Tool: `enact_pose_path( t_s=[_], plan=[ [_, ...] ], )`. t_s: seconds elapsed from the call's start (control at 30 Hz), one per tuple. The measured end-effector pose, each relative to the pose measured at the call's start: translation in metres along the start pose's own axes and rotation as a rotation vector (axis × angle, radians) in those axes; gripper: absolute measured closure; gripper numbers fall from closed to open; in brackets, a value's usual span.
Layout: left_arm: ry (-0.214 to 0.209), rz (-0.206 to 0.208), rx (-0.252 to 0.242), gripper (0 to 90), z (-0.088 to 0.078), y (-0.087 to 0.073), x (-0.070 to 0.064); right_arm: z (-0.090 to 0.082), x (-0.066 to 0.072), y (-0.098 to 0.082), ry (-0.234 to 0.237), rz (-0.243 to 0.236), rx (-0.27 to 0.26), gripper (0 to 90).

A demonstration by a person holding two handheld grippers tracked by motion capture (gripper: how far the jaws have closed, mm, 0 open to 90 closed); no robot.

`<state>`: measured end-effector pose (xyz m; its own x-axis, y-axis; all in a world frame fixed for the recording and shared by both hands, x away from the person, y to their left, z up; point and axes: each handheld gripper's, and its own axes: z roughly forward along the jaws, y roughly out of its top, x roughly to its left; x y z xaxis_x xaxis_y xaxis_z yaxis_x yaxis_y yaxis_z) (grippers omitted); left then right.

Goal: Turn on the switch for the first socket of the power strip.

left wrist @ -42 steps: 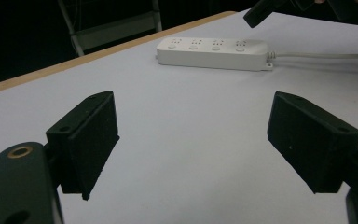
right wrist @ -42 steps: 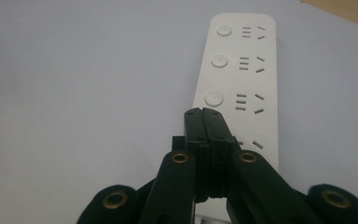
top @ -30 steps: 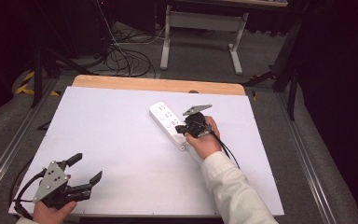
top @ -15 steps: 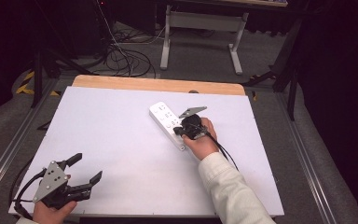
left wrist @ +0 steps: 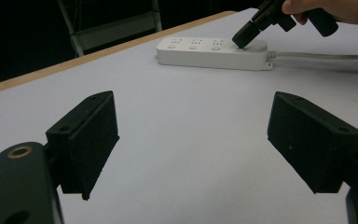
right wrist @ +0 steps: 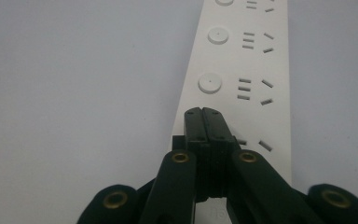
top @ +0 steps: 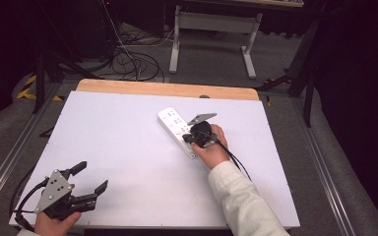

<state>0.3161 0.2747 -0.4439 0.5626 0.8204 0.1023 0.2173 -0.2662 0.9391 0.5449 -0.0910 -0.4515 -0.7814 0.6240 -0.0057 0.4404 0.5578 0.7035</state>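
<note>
— Our right gripper [right wrist: 204, 114] has its fingers pressed together, tips on the power strip [top: 177, 129] by a round button [right wrist: 209, 83].

— And its long axis runs straight ahead of them, mid-bench. Our left gripper [top: 86, 177] – fingers spread, empty – sits well apart.

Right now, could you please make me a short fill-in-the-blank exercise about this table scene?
1. The right claw has its jaws ____.
2. Its tips rest on the white ____, which lies on the table.
3. The left claw, near the table's front edge, has its jaws ____.

Missing words: shut; power strip; open
</note>
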Motion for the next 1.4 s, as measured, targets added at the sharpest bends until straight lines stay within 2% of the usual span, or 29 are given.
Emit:
enact_pose_path(
  t_s=[0.17,0.63,1.1,1.4],
  plan=[
    [-0.001,0.001,0.000,16.8,-0.0001,0.0001,-0.0002,0.0005,0.0018,0.0000,-0.014,-0.003,0.004,90.0],
    [0.001,0.001,-0.001,16.8,-0.0003,0.0001,-0.0004,0.0015,0.0016,-0.0004,-0.010,0.014,0.014,90.0],
    [0.000,-0.002,-0.002,16.8,-0.0002,0.0002,-0.0012,0.0027,0.0057,0.0010,-0.035,-0.016,0.032,90.0],
    [0.000,0.005,-0.002,16.8,-0.0009,0.0002,-0.0004,0.0034,0.0047,0.0001,-0.030,0.001,0.033,90.0]
  ],
)
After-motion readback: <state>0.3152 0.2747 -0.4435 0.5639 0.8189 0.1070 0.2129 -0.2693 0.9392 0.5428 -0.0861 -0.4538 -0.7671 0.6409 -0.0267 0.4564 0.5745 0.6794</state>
